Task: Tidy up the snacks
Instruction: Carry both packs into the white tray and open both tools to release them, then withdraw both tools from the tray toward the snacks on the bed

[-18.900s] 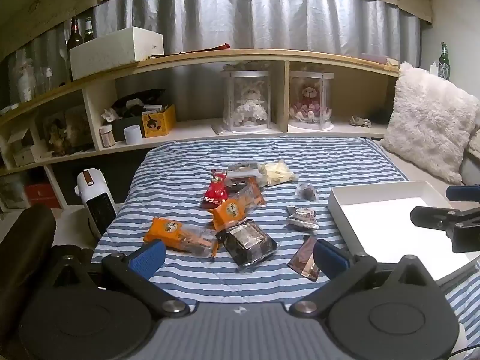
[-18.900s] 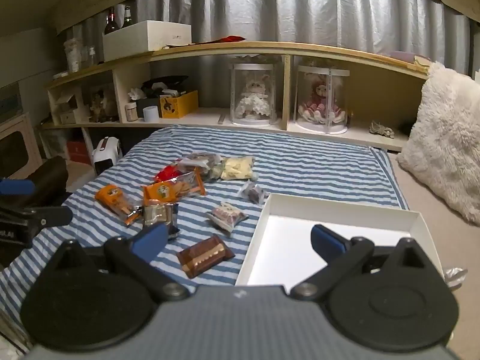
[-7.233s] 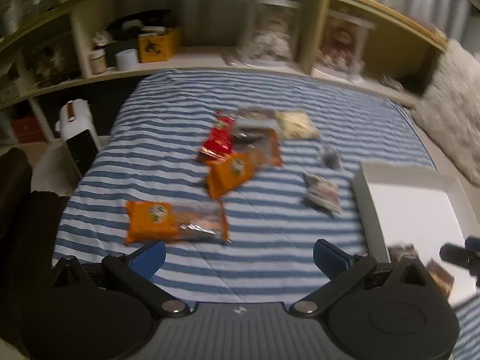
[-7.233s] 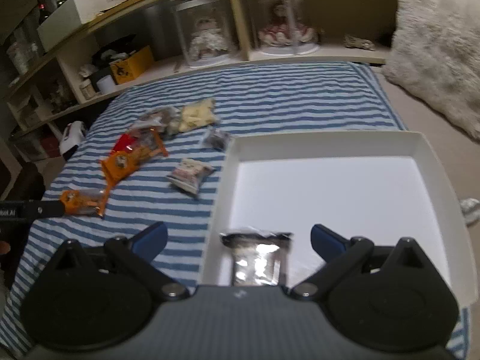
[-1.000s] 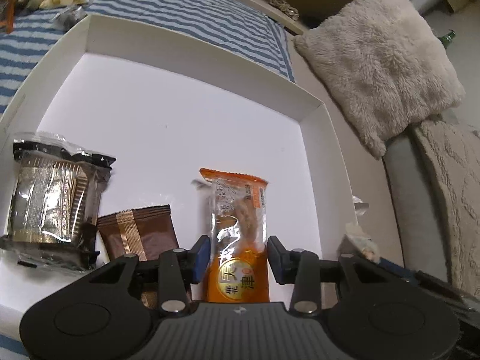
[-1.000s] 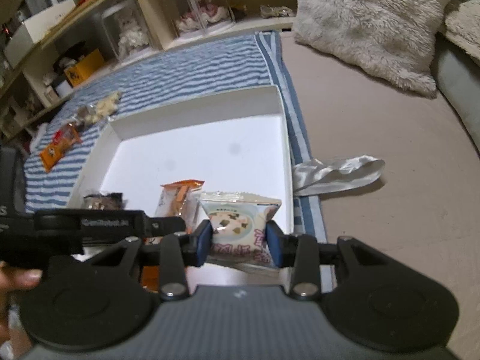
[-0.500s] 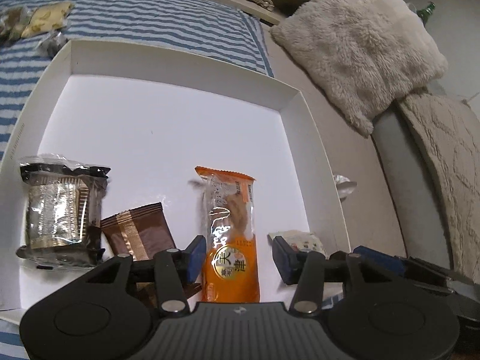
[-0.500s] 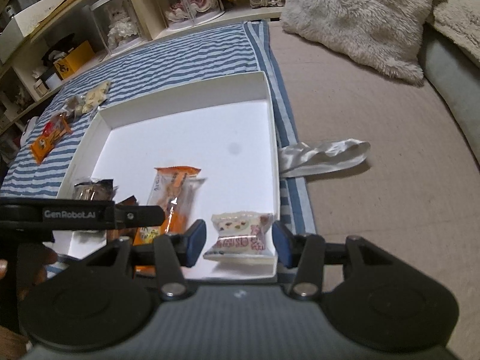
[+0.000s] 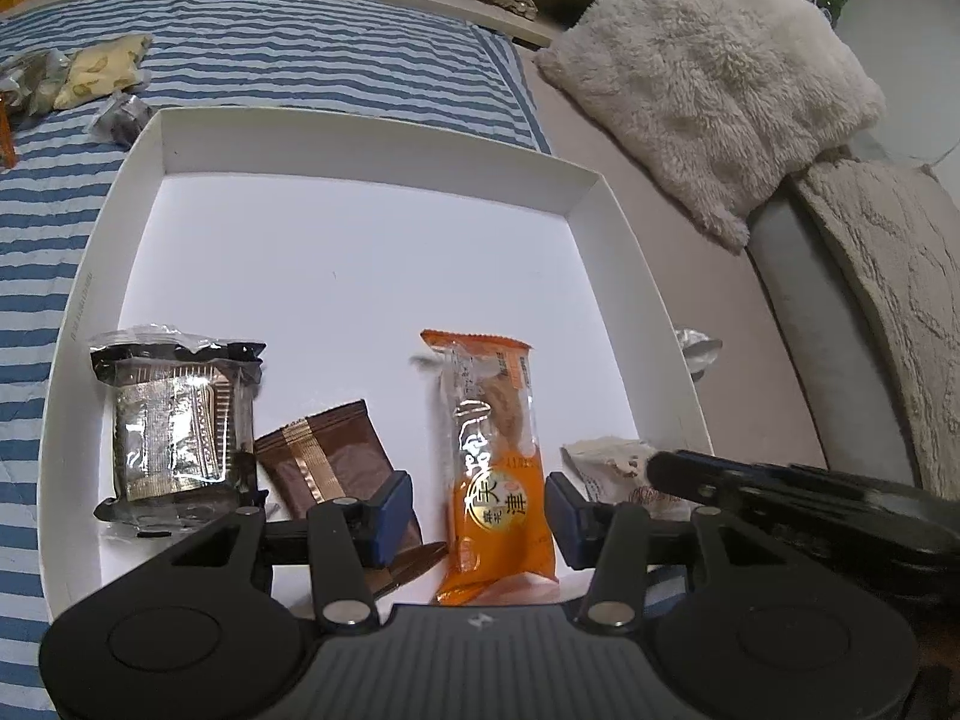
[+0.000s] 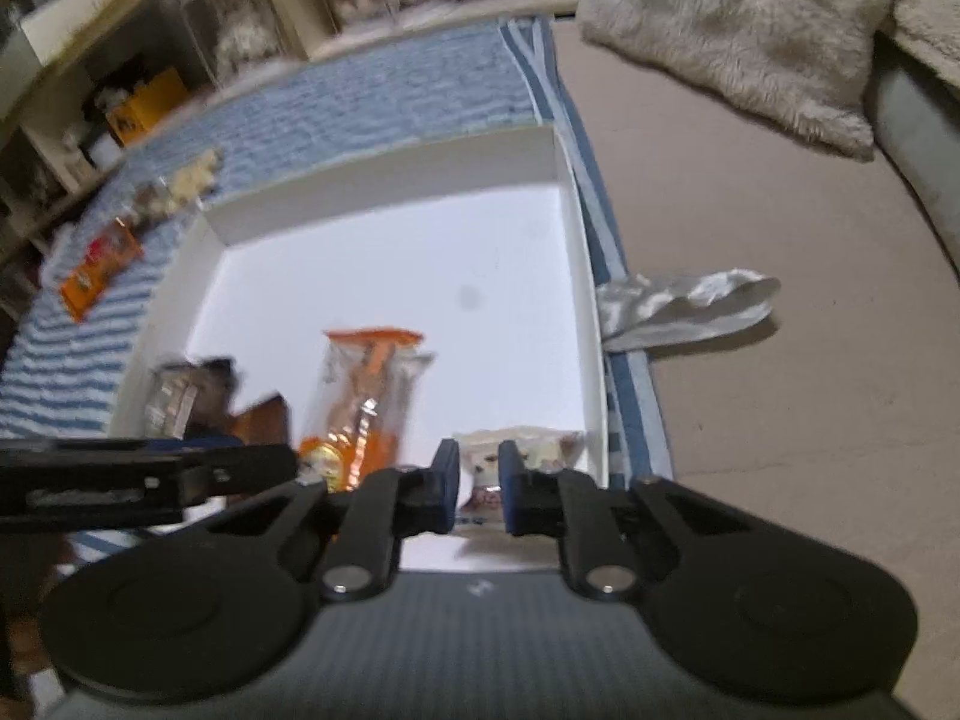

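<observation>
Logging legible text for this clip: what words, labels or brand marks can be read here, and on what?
"天津": large white characters on the long orange-and-clear snack wrapper in the white cardboard box.
Smaller print on that wrapper's clear part: too small to read.
Lettering on the pale cookie packet: blurred.
Black-and-gold packet and brown foil packet: no readable text.

Both wrist cameras look down, close, sharing the white box (image 9: 372, 138); right view blurred.

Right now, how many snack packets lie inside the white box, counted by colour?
Black and silver packet: 1
Brown packet: 1
Orange packet: 1
White packet: 1
Total in the white box: 4
</observation>
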Available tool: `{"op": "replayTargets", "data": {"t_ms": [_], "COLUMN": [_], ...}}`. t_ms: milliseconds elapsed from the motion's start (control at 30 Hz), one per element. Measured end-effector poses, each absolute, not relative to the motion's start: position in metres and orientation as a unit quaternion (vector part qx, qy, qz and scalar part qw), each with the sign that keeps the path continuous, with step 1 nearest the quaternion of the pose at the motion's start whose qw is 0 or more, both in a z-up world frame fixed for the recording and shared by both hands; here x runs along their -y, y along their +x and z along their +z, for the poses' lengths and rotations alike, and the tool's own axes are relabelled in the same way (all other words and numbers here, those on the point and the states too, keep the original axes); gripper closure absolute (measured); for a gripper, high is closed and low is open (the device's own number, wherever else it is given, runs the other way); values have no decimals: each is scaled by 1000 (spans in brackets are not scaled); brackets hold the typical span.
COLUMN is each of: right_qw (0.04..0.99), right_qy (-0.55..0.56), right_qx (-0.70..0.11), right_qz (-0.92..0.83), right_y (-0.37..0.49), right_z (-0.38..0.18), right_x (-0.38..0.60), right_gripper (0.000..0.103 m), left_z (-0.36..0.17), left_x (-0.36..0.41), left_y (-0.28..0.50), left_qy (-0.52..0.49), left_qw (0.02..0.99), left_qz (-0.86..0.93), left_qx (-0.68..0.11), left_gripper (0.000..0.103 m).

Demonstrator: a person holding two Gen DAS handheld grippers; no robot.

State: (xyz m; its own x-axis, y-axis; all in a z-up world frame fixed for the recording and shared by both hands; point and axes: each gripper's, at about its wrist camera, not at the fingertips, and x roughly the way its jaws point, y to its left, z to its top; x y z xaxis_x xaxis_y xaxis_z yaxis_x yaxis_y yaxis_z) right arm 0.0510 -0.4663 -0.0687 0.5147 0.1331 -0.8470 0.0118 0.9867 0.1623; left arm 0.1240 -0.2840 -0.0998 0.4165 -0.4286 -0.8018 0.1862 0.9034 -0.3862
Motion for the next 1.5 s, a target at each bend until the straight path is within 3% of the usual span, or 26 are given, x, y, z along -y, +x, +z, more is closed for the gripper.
{"op": "replayTargets", "data": {"t_ms": [167,733,867,933,1000,1067,1133,1200,1233,1367,1500], "right_qw": [854,869,873,875,878,880,882,885,887,891,894], "right_qy": [60,72,76,73,69,64,66,68,66,58,51], "right_qx": [-517,-488,-480,-477,-473,-469,-465,-460,-457,-450,-445], "right_qz": [22,37,39,36,31,26,24,19,17,10,8], "right_y": [59,37,25,21,17,13,10,7,6,1,-4], "right_z": [-88,-67,-60,-57,-53,-50,-48,-45,-44,-40,-32], "right_x": [461,472,475,475,474,474,475,476,475,473,469], "right_gripper": [97,94,82,74,57,53,48,33,30,10,0], "left_z": [-104,-104,-99,-97,-95,-93,-91,-88,-87,-80,-73], "left_x": [288,295,292,289,286,283,280,275,273,261,250], "left_y": [122,117,115,114,112,110,108,106,105,102,99], "left_qy": [-106,-77,-66,-63,-59,-53,-46,-42,-40,-33,-28], "left_qw": [828,826,829,829,831,834,836,839,841,848,857], "left_qz": [-194,-209,-205,-205,-203,-203,-203,-204,-205,-205,-202], "left_qx": [-515,-518,-516,-517,-514,-510,-507,-502,-500,-488,-473], "left_gripper": [55,58,56,43,36,31,18,11,7,0,0]}}
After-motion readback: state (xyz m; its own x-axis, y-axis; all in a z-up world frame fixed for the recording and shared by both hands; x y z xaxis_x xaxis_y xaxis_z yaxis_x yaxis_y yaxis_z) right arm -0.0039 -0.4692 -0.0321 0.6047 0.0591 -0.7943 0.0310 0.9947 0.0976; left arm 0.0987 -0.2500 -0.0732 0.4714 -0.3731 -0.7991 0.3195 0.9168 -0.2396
